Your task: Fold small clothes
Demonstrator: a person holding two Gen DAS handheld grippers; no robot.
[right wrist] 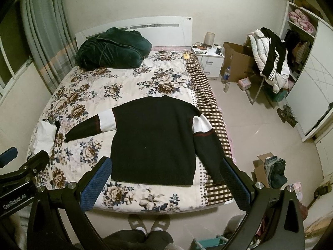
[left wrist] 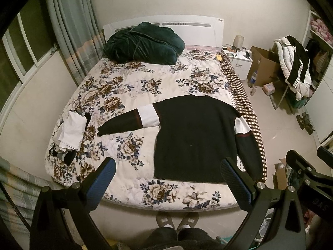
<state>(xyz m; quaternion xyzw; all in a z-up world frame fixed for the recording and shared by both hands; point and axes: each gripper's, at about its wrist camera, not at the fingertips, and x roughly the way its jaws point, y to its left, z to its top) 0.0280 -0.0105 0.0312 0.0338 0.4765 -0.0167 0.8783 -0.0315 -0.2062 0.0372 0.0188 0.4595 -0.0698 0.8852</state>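
A black sweater (left wrist: 195, 137) with white and dark red sleeve bands lies flat, face down, on the floral bedspread (left wrist: 133, 83), collar away from me. It also shows in the right wrist view (right wrist: 154, 139). Its left sleeve stretches out sideways; its right sleeve hangs along the bed's right edge. A pile of folded white and dark clothes (left wrist: 70, 133) sits at the bed's left side, also in the right wrist view (right wrist: 44, 137). My left gripper (left wrist: 168, 166) is open and empty, held above the bed's foot. My right gripper (right wrist: 166, 166) is open and empty too.
A dark green blanket heap (left wrist: 143, 43) lies at the headboard. A checked brown sheet (right wrist: 210, 120) runs along the bed's right edge. A nightstand (right wrist: 208, 60), cardboard box (right wrist: 237, 62), bottles and a chair with jackets (right wrist: 270, 58) stand on the right. My slippered feet (right wrist: 147, 223) are at the bed's foot.
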